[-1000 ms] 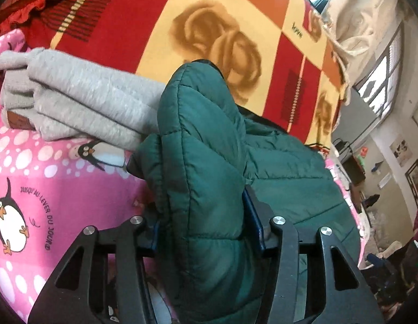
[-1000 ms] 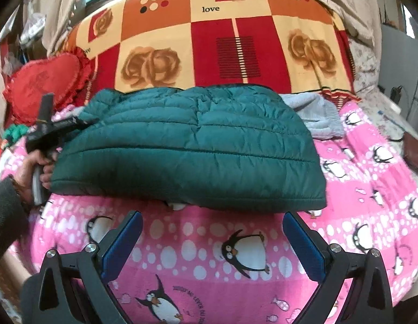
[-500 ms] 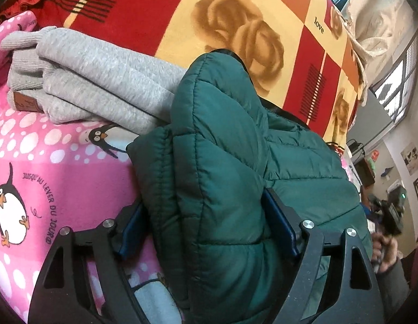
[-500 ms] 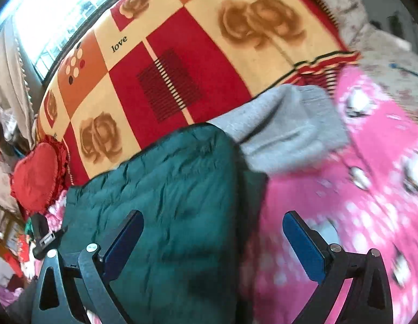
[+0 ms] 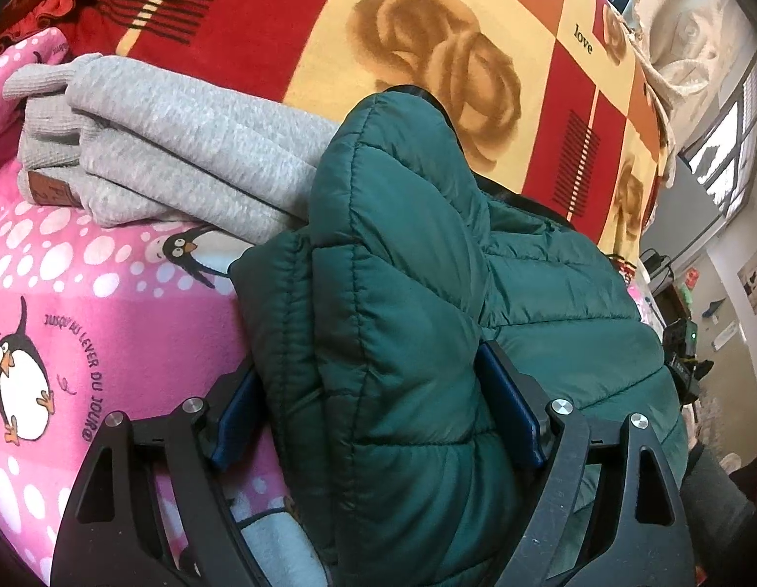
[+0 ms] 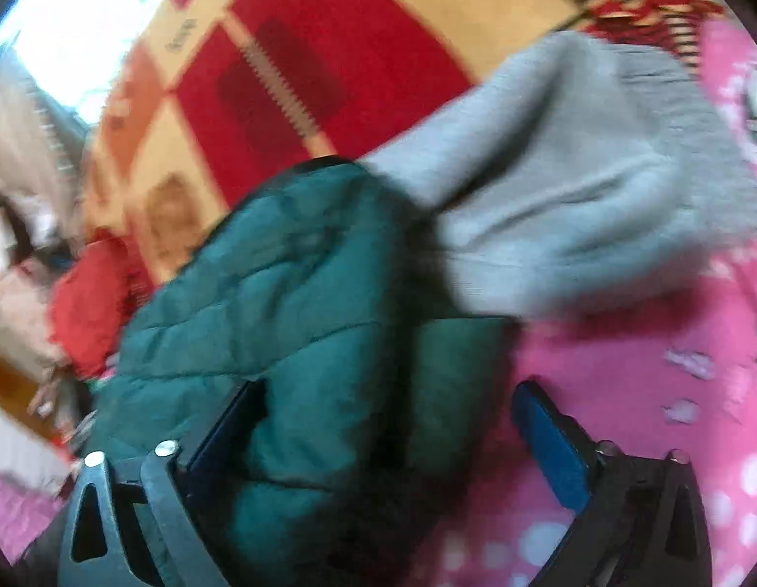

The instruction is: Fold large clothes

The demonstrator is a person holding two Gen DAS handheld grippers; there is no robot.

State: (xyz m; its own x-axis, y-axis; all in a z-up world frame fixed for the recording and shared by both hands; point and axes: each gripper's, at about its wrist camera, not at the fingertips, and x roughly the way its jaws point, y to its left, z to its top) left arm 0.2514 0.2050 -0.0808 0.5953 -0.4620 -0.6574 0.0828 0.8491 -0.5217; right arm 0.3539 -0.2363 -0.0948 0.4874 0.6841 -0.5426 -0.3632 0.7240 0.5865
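Note:
A quilted dark green jacket (image 5: 402,244) lies folded on the pink penguin bedsheet (image 5: 84,318). My left gripper (image 5: 368,381) straddles one thick end of it. Its jaws stand wide, and the puffy fold fills the gap and rests loosely against both blue pads (image 5: 505,406). In the blurred right wrist view, my right gripper (image 6: 388,391) is at the jacket's (image 6: 280,293) other end, and its jaws are closing around the corner. The left pad (image 6: 226,435) touches the fabric. Pink sheet shows between the jacket and the right pad (image 6: 544,440).
A folded grey sweater (image 5: 182,146) lies against the jacket's far side, also in the right view (image 6: 574,195). A red and yellow rose blanket (image 5: 427,10) rises behind. A red heart cushion (image 6: 84,303) is at the left. A dark sleeve (image 5: 711,479) shows at the right.
My left gripper's jaws widened, letting the squeezed jacket fold puff out. My right gripper swung from the bed's front to the jacket's end by the grey sweater, and its jaws narrowed.

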